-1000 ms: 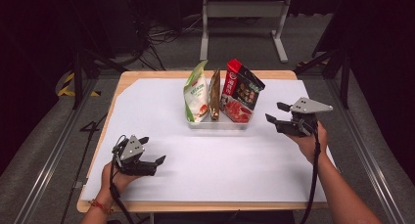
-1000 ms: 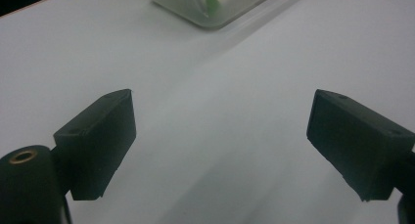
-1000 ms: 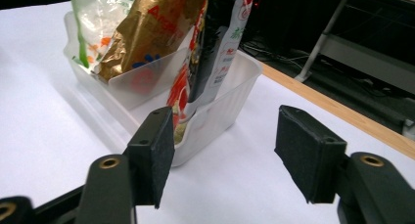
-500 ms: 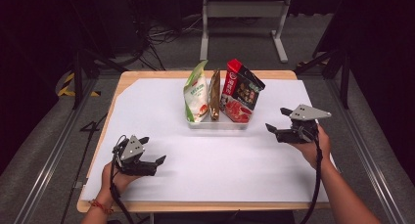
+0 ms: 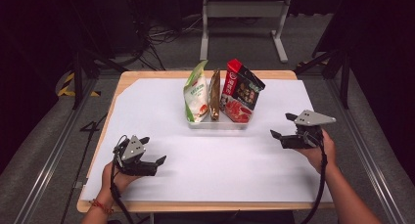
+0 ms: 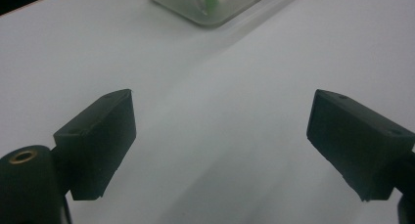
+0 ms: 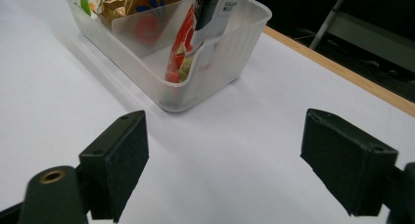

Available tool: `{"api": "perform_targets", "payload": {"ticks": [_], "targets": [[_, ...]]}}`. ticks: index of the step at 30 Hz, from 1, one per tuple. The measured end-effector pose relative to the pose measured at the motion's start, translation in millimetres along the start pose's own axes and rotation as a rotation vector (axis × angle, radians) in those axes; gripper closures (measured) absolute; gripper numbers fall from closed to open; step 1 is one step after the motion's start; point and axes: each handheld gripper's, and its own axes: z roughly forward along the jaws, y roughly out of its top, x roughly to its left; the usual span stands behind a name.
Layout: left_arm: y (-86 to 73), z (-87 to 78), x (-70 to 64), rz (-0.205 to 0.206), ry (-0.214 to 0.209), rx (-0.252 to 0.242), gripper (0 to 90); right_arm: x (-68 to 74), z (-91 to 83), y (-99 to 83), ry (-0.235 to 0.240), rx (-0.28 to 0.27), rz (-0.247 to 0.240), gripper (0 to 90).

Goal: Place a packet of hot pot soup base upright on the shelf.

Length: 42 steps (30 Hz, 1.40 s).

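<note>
A clear plastic bin (image 5: 218, 123) stands mid-table holding three upright snack bags: a green-and-white one (image 5: 196, 93), a thin gold-brown one (image 5: 214, 96) and a red-and-black one (image 5: 240, 91). My left gripper (image 5: 152, 150) rests low on the white sheet at the near left, open, nothing between its jaws. My right gripper (image 5: 283, 126) is held at the right of the bin, open and empty, pointing toward it. In the right gripper view the bin (image 7: 215, 62) sits just ahead of the spread jaws. The left gripper view catches the bin's corner (image 6: 205, 9) far ahead.
A white sheet (image 5: 215, 160) covers most of the wooden table (image 5: 147, 76). A metal stand (image 5: 244, 18) and cables lie on the floor beyond the far edge. Rails run along both sides of the table.
My right gripper has drifted back toward the near right, away from the bin, and sunk a little lower. The left gripper has stayed in place.
</note>
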Motion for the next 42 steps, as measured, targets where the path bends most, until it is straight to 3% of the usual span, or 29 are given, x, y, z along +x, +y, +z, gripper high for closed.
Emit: {"api": "perform_targets", "payload": {"ticks": [8, 27, 35, 42], "targets": [[0.1, 0.4, -0.3, 0.003, -0.001, 0.002, 11.7, -2.3, -8.7, -13.0, 0.026, 0.005, -0.028, 16.1], [0.7, 2.4, -2.5, 0.005, -0.006, 0.010, 11.6, 9.3, -27.5, -51.1, -0.003, 0.055, -0.073, 17.8], [0.8, 2.6, -2.6, 0.008, -0.008, 0.010, 11.5, 13.4, -36.2, -65.6, 0.014, 0.033, -0.052, 18.4], [0.8, 2.6, -3.2, 0.013, -0.007, 0.012, 11.5, 15.7, -45.4, -75.8, 0.032, -0.032, -0.024, 19.0]]}}
